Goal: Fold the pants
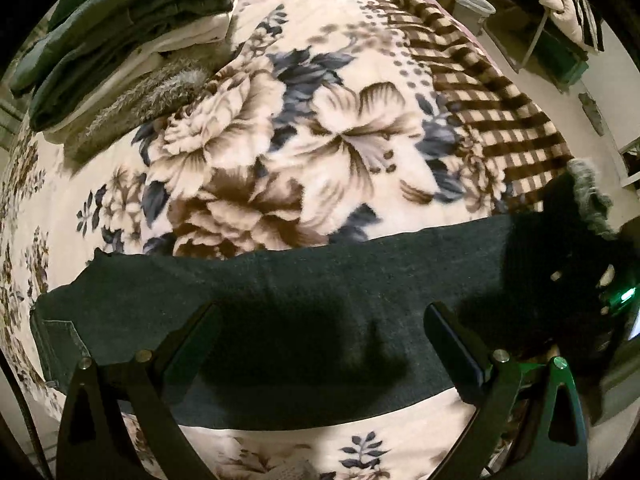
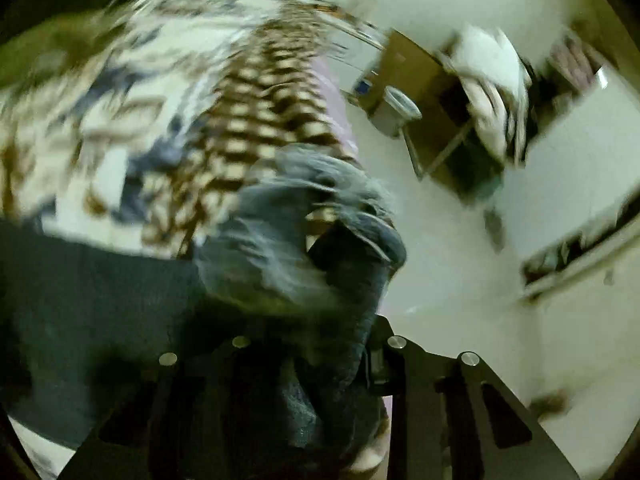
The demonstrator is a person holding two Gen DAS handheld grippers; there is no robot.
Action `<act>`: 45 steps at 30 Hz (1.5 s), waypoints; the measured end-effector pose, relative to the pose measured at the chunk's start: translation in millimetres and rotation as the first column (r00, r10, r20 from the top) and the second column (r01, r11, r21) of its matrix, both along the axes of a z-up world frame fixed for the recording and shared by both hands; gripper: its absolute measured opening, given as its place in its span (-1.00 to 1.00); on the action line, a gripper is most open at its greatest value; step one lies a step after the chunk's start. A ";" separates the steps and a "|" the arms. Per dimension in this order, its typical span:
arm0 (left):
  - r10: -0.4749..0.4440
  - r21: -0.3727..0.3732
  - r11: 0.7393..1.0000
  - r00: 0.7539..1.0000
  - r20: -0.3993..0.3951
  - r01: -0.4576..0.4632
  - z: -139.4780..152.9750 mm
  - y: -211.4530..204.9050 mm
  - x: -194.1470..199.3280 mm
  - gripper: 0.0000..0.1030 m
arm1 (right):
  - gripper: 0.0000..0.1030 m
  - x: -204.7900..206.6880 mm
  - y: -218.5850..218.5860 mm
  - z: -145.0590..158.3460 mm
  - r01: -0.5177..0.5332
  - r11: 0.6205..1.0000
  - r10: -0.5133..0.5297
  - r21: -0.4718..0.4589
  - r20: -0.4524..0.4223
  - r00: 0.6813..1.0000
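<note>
Dark grey pants (image 1: 280, 280) lie as a long folded strip across the floral blanket (image 1: 280, 120) on the bed. My left gripper (image 1: 320, 328) hovers just above the strip's middle, jaws wide open and empty. My right gripper (image 2: 316, 360) is shut on the pants' leg end (image 2: 296, 240), which is bunched and lifted with its fuzzy grey lining showing. The right gripper (image 1: 600, 280) also shows at the right edge of the left wrist view, with the raised leg end (image 1: 588, 196) above it. The right wrist view is motion-blurred.
A stack of folded green and white clothes (image 1: 120, 28) sits at the bed's far left. The bed's checked border (image 1: 480, 80) runs along the right edge. Beyond it are the floor, a waste bin (image 1: 472, 10) and a metal-framed stand (image 1: 536, 40).
</note>
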State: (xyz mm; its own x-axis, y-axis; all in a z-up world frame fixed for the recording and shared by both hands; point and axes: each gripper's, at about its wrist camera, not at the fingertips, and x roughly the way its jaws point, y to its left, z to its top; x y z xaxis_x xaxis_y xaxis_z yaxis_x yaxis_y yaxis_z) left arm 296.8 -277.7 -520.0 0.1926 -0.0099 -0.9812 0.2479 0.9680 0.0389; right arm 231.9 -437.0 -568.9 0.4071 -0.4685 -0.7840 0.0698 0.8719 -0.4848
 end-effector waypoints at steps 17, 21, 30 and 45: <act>0.034 -0.004 0.999 0.999 0.002 -0.034 3.3 20.6 3.6 1.00 | -0.13 -7.6 61.8 -67.6 -0.376 0.723 0.306 -0.580 -0.219 0.927; 0.039 -0.024 0.999 0.999 0.005 -0.039 12.1 27.2 4.9 1.00 | -0.10 -26.7 89.0 -61.4 -0.487 0.663 0.420 -0.568 -0.257 0.870; 0.060 -0.076 0.995 0.998 0.008 -0.059 28.8 38.8 9.5 1.00 | 0.43 -69.0 103.5 4.2 -0.537 0.734 0.523 -0.416 -0.158 0.838; 0.055 -0.100 0.993 0.998 -0.006 -0.055 26.9 36.1 8.8 1.00 | 0.52 -17.6 64.6 -19.5 -0.551 0.833 0.507 -0.056 -0.325 0.799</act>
State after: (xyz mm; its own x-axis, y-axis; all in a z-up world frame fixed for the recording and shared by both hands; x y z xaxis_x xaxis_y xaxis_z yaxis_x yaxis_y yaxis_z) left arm 305.6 -241.6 -493.0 0.1925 -0.0974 -0.9765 0.1945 0.9791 -0.0594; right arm 214.3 -372.5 -588.4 0.3934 -0.3591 -0.8463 -0.5421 0.6529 -0.5290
